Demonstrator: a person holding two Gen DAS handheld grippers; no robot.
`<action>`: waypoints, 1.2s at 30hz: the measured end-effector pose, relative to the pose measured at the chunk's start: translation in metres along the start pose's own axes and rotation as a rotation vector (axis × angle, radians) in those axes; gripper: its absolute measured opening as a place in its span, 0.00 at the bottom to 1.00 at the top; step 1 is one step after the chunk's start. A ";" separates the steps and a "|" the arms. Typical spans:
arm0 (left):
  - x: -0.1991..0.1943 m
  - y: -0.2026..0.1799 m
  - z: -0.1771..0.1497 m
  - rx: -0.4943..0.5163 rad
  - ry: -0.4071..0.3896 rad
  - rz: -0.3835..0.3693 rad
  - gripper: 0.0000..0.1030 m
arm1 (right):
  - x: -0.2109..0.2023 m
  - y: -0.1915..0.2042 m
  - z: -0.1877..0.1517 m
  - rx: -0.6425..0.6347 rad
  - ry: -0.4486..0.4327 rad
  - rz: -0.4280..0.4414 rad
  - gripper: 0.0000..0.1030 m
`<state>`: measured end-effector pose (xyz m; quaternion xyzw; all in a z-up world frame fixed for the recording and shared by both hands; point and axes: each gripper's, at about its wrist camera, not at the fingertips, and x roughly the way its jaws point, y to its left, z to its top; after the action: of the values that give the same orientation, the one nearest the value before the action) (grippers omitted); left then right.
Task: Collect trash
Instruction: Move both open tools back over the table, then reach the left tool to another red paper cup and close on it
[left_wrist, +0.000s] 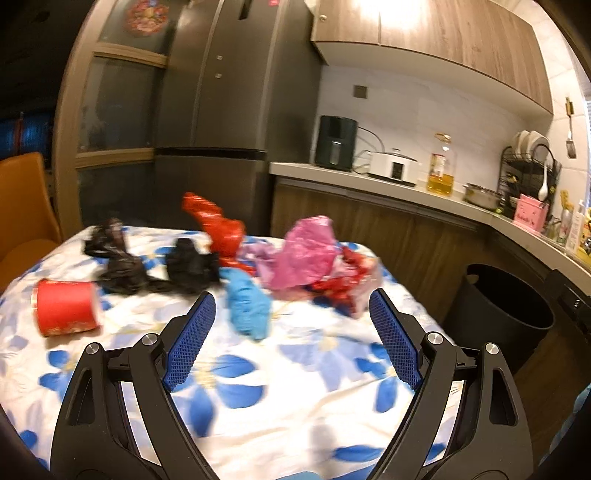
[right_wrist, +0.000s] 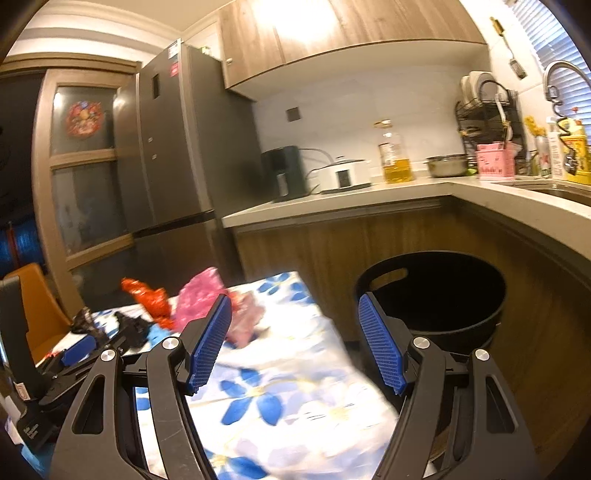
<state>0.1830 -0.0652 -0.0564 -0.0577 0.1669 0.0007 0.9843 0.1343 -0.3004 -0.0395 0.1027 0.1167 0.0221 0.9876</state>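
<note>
Left claw nearest, blue pads spread wide apart, nothing between them, hovering over the near edge of the desk with its blue-flowered cloth. Right claw likewise apart and empty, poised over the desk's right edge, one finger in front of the black bin.

Trash scattered across the far half of the desk:
- blue glove, just beyond the left claw, nearest of the pile
- red paper cup, on its side, toward the desk's left edge
- black crumpled bags, left of the glove, behind the cup
- red wrapper, at the desk's far side, standing up
- pink plastic bag, right of the glove, red scraps touching it

Black bin on the floor just right of the desk, below the kitchen worktop; blurred throughout.
</note>
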 end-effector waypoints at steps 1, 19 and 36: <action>-0.005 0.010 -0.001 -0.001 -0.008 0.019 0.81 | 0.001 0.006 -0.002 -0.004 0.005 0.011 0.68; -0.042 0.156 0.000 -0.104 -0.049 0.295 0.81 | 0.029 0.101 -0.027 -0.058 0.062 0.177 0.68; -0.006 0.228 -0.008 -0.216 0.135 0.218 0.59 | 0.052 0.147 -0.028 -0.101 0.053 0.225 0.68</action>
<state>0.1703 0.1603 -0.0876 -0.1448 0.2369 0.1214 0.9530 0.1755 -0.1471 -0.0474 0.0648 0.1293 0.1411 0.9794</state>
